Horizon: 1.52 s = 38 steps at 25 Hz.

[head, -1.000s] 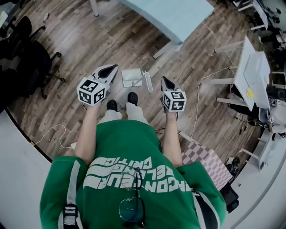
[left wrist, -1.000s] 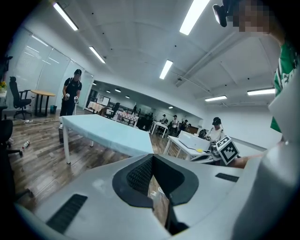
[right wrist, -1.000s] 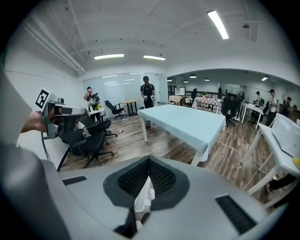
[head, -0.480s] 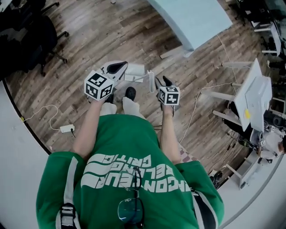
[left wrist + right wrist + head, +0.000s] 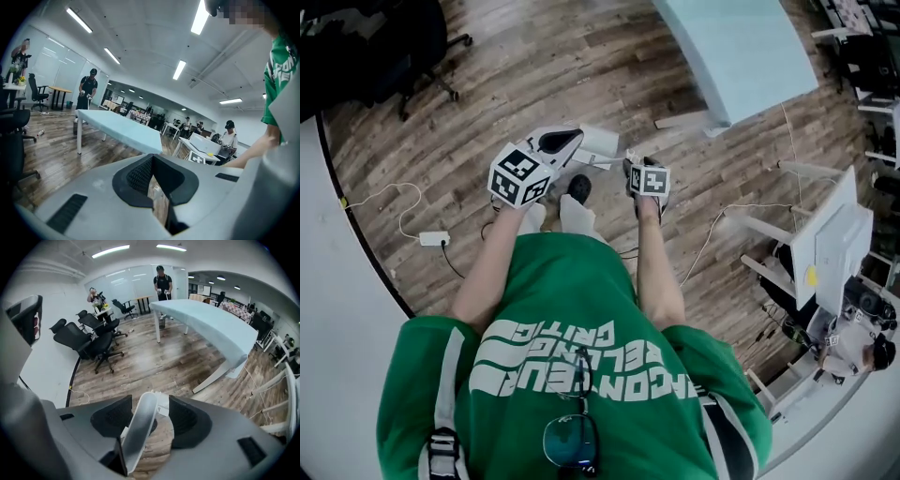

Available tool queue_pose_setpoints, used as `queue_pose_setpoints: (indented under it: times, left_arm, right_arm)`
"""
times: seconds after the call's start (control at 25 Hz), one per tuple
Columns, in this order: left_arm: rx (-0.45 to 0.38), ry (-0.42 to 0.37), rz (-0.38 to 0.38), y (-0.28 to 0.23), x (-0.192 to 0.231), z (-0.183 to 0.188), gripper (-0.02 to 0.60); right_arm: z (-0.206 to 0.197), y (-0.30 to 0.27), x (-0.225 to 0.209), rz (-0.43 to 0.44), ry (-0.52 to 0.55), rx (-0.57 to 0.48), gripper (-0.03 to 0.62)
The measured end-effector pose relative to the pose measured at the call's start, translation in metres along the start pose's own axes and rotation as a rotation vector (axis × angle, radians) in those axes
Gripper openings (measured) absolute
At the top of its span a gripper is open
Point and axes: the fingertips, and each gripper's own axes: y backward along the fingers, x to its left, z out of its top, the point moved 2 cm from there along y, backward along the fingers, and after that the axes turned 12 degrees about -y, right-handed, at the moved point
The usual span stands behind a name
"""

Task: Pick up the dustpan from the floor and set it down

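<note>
The white dustpan lies on the wood floor just ahead of the person's shoes, its long handle rising toward me. My right gripper points steeply down over that handle. In the right gripper view its jaws are opening, and the handle stands between the pads, close to the left one, with a gap on the right. My left gripper hovers to the left above the pan. In the left gripper view its tips meet with nothing between them.
A light blue table stands beyond the dustpan. Black office chairs are at the far left. A power strip with a white cable lies on the floor at left. White desks and cables crowd the right side.
My right gripper has dropped down onto the dustpan's handle. The left gripper sank only a little. The person has bent forward, so the floor looks closer.
</note>
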Motion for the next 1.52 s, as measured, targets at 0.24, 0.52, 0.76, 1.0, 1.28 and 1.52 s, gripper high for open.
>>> queue_pose_setpoints:
  times: [0.24, 0.52, 0.76, 1.0, 1.28, 1.52]
  left_arm:
    - [0.015, 0.046, 0.070, 0.014, 0.010, -0.018, 0.003]
    - [0.017, 0.077, 0.135, 0.030, 0.017, -0.025, 0.003]
    - [0.019, 0.096, 0.160, 0.035, 0.017, -0.034, 0.003]
    - [0.015, 0.101, 0.162, 0.035, 0.019, -0.033, 0.003]
    - [0.018, 0.091, 0.154, 0.032, 0.020, -0.033, 0.003]
    - [0.020, 0.082, 0.152, 0.033, 0.021, -0.030, 0.003]
  right_arm:
    - [-0.004, -0.042, -0.004, -0.027, 0.019, 0.152, 0.232]
    - [-0.014, -0.069, -0.004, -0.014, 0.033, 0.278, 0.229]
    - [-0.014, -0.074, 0.000, 0.036, -0.012, 0.313, 0.230]
    - [-0.017, -0.073, 0.005, 0.112, -0.028, 0.333, 0.250]
    - [-0.026, -0.069, -0.006, 0.085, -0.039, 0.318, 0.247]
    - [-0.025, -0.068, -0.020, 0.003, -0.073, 0.309, 0.196]
